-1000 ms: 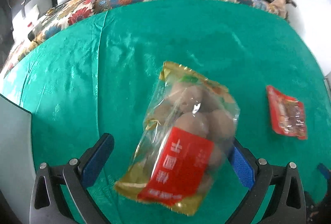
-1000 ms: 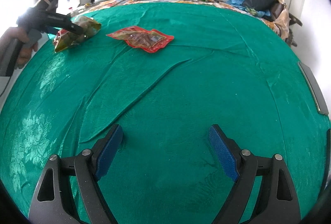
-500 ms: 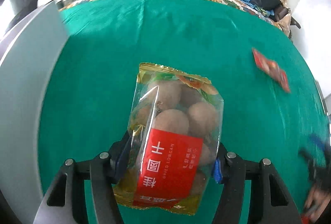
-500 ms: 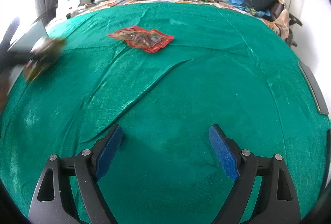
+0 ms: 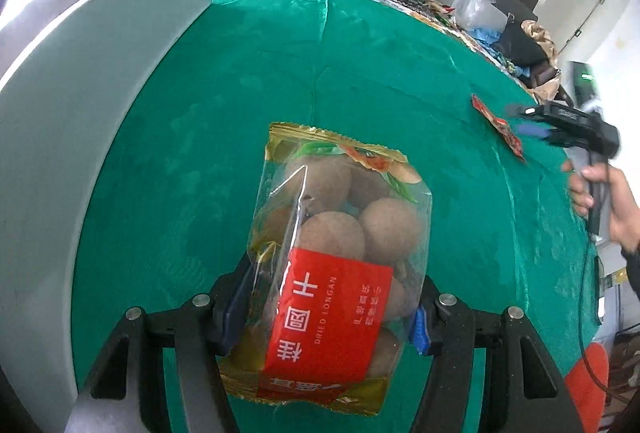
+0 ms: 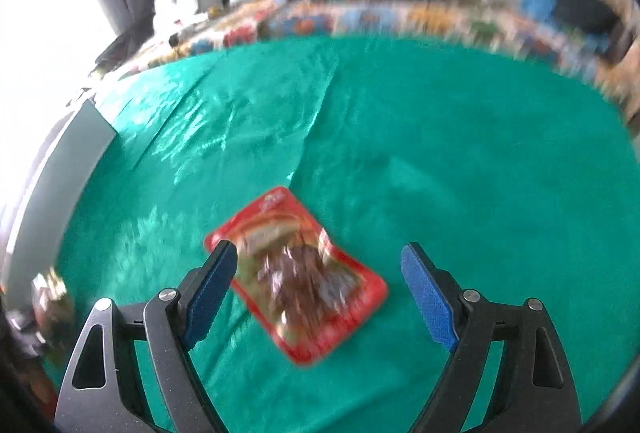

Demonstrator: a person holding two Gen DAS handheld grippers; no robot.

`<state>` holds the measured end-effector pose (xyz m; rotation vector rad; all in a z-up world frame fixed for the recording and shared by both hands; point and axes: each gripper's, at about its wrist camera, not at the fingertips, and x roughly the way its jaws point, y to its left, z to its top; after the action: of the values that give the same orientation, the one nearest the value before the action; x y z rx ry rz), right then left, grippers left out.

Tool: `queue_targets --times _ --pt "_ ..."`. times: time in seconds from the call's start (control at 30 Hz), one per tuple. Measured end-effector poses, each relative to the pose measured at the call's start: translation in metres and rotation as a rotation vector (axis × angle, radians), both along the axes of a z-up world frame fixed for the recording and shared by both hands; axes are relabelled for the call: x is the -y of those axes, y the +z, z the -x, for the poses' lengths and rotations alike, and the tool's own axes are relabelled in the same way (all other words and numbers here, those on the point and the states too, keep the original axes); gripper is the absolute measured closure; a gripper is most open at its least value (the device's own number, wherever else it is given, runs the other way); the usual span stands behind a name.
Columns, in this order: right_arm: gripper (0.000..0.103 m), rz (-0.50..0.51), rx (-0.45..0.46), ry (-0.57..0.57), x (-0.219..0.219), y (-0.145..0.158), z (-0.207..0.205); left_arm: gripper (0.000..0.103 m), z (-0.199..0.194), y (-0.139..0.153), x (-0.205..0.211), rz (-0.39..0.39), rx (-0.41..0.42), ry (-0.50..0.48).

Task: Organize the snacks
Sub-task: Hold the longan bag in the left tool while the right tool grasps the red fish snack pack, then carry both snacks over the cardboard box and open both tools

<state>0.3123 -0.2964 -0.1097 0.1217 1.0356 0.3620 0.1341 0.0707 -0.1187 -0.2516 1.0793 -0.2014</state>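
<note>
Between the left gripper's (image 5: pixel 328 317) fingers (image 5: pixel 234 307), a longan bag (image 5: pixel 336 257) holds brown fruits.

In the blurred right wrist view, the right gripper (image 6: pixel 320 283) stands wide open above a red snack packet (image 6: pixel 298 275) lying flat on the green cloth (image 6: pixel 460 137), with a grey panel (image 6: pixel 60 169) at the far left edge.

Green cloth (image 6: pixel 460 137) over a bed

A red snack packet (image 6: pixel 296 273) lies flat on the shiny, creased green cloth; a pale grey box (image 5: pixel 60 121) stands at its left edge, a floral bedspread (image 6: pixel 360 19) beyond.
</note>
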Motion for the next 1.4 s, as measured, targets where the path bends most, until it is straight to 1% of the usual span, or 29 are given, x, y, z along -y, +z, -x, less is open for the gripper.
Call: queue_targets --times 0.03,0.07,0.1,0.13,0.17,0.2,0.27,0.3,0.33,0.37,0.4,0.43,0.5,0.53,0.57,0.6,0.63,0.67,0.7,0.73,0.8,0.9,0.97,1.07,1.23,1.33,1.4 --pt "0.017 -0.030 -0.078 0.025 -0.004 -0.011 -0.010 0.041 -0.001 0.000 0.001 0.004 -0.002 -0.003" --pt "0.014 -0.047 -0.152 0.066 -0.011 -0.020 -0.015 0.041 -0.001 0.000 -0.001 0.012 -0.001 -0.008" --pt "0.015 0.006 -0.124 0.105 -0.021 -0.018 -0.012 0.041 -0.004 0.001 0.001 0.015 0.001 -0.010" --pt "0.015 0.036 -0.118 0.164 -0.031 -0.016 -0.008 0.041 -0.005 0.001 0.000 0.021 0.004 -0.011" --pt "0.015 0.035 -0.138 0.220 -0.041 -0.017 -0.004 0.041 -0.005 0.001 0.000 0.027 0.008 -0.011" --pt "0.016 0.074 -0.152 0.285 -0.056 -0.021 0.004 0.041 -0.006 0.001 0.000 0.029 0.010 -0.010" --pt "0.015 0.214 -0.128 0.350 -0.078 -0.026 0.013 0.041 -0.007 0.001 0.000 0.032 0.010 -0.012" --pt "0.013 0.341 -0.091 0.383 -0.094 -0.033 0.020 0.041 -0.006 0.001 0.000 0.036 0.008 -0.012" --pt "0.014 0.367 -0.053 0.398 -0.100 -0.032 0.022 0.041 -0.005 0.001 -0.002 0.041 0.006 -0.009" --pt "0.014 0.402 -0.037 0.401 -0.106 -0.032 0.020 0.041 -0.004 0.001 -0.004 0.047 0.005 -0.002" --pt "0.014 0.406 -0.044 0.396 -0.107 -0.032 0.018 0.041 -0.003 0.001 -0.006 0.052 0.005 0.004" --pt "0.014 0.431 -0.047 0.376 -0.108 -0.031 0.013 0.041 -0.003 0.000 -0.008 0.059 0.006 0.010" --pt "0.014 0.494 -0.020 0.354 -0.110 -0.030 0.008 0.041 -0.001 0.000 -0.007 0.069 0.008 0.018" --pt "0.017 0.477 -0.028 0.347 -0.107 -0.029 0.004 0.041 -0.002 0.000 -0.006 0.065 0.008 0.018" --pt "0.018 0.410 -0.077 0.326 -0.102 -0.032 -0.002 0.041 -0.002 0.000 -0.004 0.056 0.006 0.014" --pt "0.032 0.355 -0.111 0.304 -0.096 -0.032 -0.008 0.041 -0.001 0.001 -0.003 0.052 0.006 0.012" --pt "0.040 0.319 -0.114 0.278 -0.092 -0.028 -0.014 0.041 -0.001 0.002 -0.002 0.050 0.006 0.010" --pt "0.045 0.326 -0.098 0.246 -0.090 -0.023 -0.015 0.040 0.000 0.003 -0.001 0.048 0.007 0.011" --pt "0.054 0.320 -0.090 0.229 -0.088 -0.019 -0.014 0.040 0.000 0.004 -0.001 0.046 0.008 0.012" --pt "0.073 0.307 -0.086 0.214 -0.087 -0.015 -0.013 0.040 0.001 0.005 0.000 0.045 0.011 0.013" --pt "0.084 0.275 -0.056 0.160 -0.081 0.002 -0.008 0.041 0.003 0.009 0.000 0.043 0.019 0.015" --pt "0.087 0.188 -0.056 0.076 -0.065 0.014 -0.008 0.041 0.008 0.018 0.002 0.043 0.035 0.016" --pt "0.087 0.086 -0.050 0.027 -0.053 0.028 -0.004 0.041 0.013 0.026 0.003 0.042 0.052 0.014" --pt "0.087 -0.065 -0.065 -0.008 -0.041 0.039 0.004 0.041 0.016 0.038 0.004 0.026 0.071 0.011" --pt "0.087 -0.326 -0.092 -0.031 -0.035 0.053 0.031 0.041 0.023 0.057 0.003 0.015 0.094 0.024" --pt "0.087 -0.436 -0.102 -0.014 -0.044 0.059 0.048 0.041 0.030 0.073 0.000 -0.014 0.117 0.039" --pt "0.086 -0.478 -0.105 0.011 -0.056 0.066 0.057 0.041 0.035 0.082 -0.004 -0.027 0.131 0.050"
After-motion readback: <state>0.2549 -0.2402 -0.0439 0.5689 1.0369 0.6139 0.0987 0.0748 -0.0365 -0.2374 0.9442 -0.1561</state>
